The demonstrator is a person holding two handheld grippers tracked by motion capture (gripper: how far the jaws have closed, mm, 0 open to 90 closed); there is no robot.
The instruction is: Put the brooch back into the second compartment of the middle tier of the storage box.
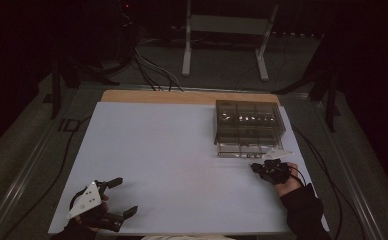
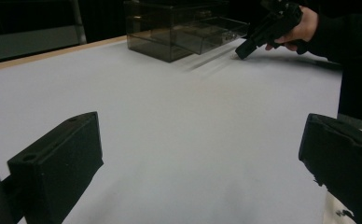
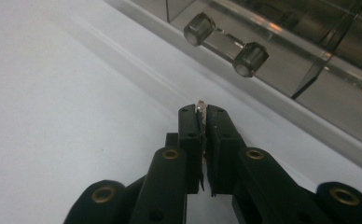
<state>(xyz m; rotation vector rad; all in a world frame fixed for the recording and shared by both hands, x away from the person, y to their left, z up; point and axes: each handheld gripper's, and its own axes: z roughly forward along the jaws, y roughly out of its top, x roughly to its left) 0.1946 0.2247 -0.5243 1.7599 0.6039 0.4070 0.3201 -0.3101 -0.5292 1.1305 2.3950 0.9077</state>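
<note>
- High view: a white table top (image 1: pixel 172 165) fills the middle of the frame. A smoky clear drawer box (image 1: pixel 248 127) sits at upper right. The right gripper (image 1: pixel 260 168), held by a hand (image 1: pixel 288 184), points up-left just below the box's front edge. The left gripper (image 1: pixel 124 197) rests at lower left, well apart from the box, jaws spread wide and holding nothing.
- Left gripper view: its two black jaws stand far apart at the bottom corners, bare table between them. The box appears at top centre, the other gripper at upper right beside it.
- Right gripper view: the jaws are pressed together on a thin shiny sliver (image 3: pixel 200 106), too small to identify. Two round drawer knobs (image 3: pixel 223 43) lie just ahead, toward upper right; this hand is plainly nearer.
</note>
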